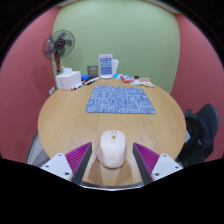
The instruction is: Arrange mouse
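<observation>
Even bright light, fisheye-bent edges

Round wooden table (65,125), green wall (115,30), red walls (22,70), standing fan (59,45), dark chair (203,125)

Bare table (65,118) lies open from the mouse (111,149) toward 12 o'clock up to the mat (120,99); clutter and a fan (59,45) crowd 11 o'clock.
</observation>
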The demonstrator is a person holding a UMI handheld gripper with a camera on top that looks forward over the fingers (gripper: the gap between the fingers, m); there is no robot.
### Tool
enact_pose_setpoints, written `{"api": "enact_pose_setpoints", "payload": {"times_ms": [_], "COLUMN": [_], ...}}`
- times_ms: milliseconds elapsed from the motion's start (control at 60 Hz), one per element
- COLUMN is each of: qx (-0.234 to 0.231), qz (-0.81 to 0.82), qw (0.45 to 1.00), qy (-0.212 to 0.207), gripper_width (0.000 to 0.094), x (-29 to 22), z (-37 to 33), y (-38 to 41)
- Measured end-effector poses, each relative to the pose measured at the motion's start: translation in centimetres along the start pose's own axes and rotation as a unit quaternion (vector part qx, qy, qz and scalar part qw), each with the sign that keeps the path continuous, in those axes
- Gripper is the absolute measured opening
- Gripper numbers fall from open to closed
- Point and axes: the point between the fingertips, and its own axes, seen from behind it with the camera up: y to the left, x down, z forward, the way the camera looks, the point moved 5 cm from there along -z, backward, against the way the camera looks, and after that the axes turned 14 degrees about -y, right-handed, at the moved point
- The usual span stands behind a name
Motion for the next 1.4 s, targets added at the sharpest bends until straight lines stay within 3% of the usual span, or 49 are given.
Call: {"api": "enact_pose_setpoints", "payload": {"times_ms": [200,250,517,617,717,933,1100,1217,1400], "qx": [-0.010,-0.013,-0.009,-0.015,-0.011,-0.001,-0.007,-0.012,-0.027], "qz": [0.014,0.013,0.027,0.039,0.022,0.008,0.014,0.011,0.022], "qw": [1.000,1.000,1.000,0.999,1.000,0.996,0.990,0.992,0.999], "qy": [0.008,0.008,0.008,0.020,0.003,-0.090,-0.140,-0.122,-0.039], "gripper_width": [0.0687,0.0548,0.0410,0.0399,0.0395,0.0396,0.0395,0.0394,0.0394], "x": [1.2,1.1,0.9,0.3,-3.5,-18.2,-26.7,-26.5,-18.7], "z": [4.6,4.6,4.7,4.3,2.6,0.4,6.3,13.9,25.0], "y": [-0.1,-0.2,-0.2,0.2,0.3,-0.4,-2.6,-4.0,-4.7]}}
